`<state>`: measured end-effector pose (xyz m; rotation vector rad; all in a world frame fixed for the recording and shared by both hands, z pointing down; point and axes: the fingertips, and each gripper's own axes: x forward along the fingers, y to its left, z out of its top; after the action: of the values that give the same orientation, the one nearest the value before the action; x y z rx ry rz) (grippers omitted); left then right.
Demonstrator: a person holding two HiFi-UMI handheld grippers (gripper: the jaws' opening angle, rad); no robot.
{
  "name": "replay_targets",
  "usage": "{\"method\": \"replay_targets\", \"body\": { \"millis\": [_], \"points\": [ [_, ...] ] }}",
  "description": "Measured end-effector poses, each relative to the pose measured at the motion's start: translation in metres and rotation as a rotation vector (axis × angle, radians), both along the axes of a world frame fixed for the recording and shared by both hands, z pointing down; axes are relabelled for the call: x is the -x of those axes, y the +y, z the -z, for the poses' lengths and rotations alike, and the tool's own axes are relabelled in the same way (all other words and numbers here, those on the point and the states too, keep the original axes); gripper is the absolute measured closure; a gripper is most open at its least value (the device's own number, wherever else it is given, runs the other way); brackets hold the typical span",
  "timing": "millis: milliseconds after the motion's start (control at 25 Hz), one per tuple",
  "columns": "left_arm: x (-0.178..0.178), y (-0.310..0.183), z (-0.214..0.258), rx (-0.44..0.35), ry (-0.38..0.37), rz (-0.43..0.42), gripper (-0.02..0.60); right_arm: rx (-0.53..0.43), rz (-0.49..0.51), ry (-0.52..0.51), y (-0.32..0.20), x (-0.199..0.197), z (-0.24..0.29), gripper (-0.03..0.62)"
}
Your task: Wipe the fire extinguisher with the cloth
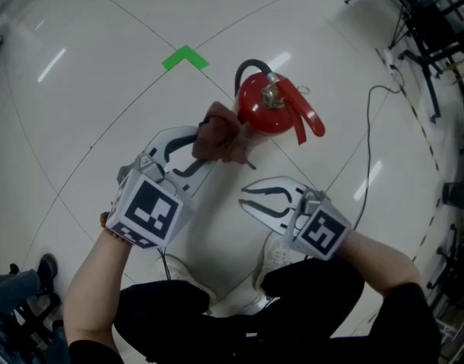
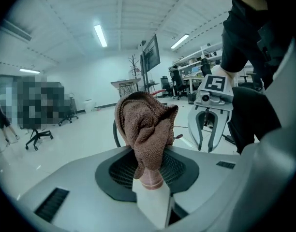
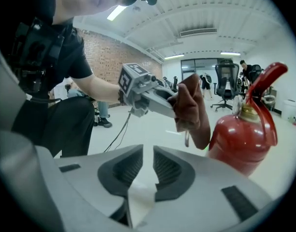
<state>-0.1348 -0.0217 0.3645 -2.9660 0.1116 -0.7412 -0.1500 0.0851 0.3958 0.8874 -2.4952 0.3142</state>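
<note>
Cloth, pinched by left gripper, screens fire extinguisher from that gripper's view.

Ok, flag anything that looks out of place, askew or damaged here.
Nothing stands out. The red metal fire extinguisher stands upright on the floor, undamaged as far as shown. The brown terry cloth is bunched, clamped in the left hand-held gripper close by it. The right hand-held gripper is empty, jaws slightly apart.

A glossy white floor bears green tape under ceiling strip lights.
</note>
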Motion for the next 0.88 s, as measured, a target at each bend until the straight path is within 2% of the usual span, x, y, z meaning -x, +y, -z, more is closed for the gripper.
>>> {"method": "replay_targets", "body": {
  "millis": [240, 480, 880],
  "points": [
    [-0.025, -0.02, -0.005, -0.061, -0.03, 0.056, 0.474, 0.007, 0.016, 0.003, -0.001, 0.002, -0.006, 0.546],
    [-0.046, -0.037, -0.013, -0.072, -0.042, 0.098, 0.474, 0.015, 0.021, 0.007, -0.004, 0.0, -0.013, 0.551],
    [-0.059, -0.05, -0.029, -0.053, -0.054, 0.1, 0.474, 0.028, 0.001, -0.008, -0.011, -0.01, -0.022, 0.553]
  ]
}}
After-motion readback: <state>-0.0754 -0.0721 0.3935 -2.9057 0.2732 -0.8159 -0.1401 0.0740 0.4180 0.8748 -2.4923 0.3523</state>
